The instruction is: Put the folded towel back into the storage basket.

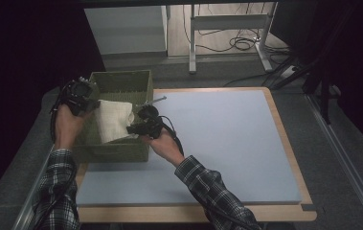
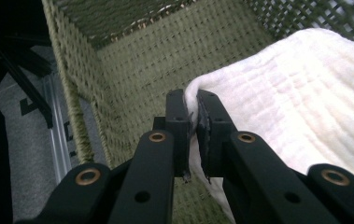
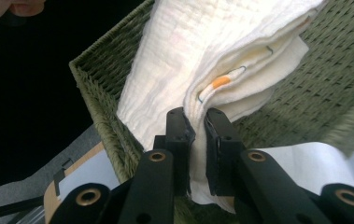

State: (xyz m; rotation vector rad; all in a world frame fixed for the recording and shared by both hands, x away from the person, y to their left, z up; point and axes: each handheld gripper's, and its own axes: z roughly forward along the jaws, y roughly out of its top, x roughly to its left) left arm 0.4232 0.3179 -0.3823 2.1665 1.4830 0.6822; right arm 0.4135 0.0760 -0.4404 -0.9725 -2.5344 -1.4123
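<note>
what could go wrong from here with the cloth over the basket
Each gripper pinches only an edge of the folded white cloth: the left gripper at one corner, the right gripper on stacked layers, so a layer might slip out and the fold open. The cloth hangs over the green woven basket, so it could snag on the rim.

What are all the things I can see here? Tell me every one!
Basket: one, green woven, on the table's left side.
Cloth: one, white, folded, held over the basket.
Mat: one, pale blue, covering the table top.
Table: one, light wood edge showing around the mat.
Desk frame: one, grey metal, on the floor behind the table.
Cables: several, black, on the floor under that frame.
Left tongs: one, black, clamped on the cloth's edge.
Right tongs: one, black, clamped on the cloth's other edge.
Sleeves: two, checked, at the bottom.
</note>
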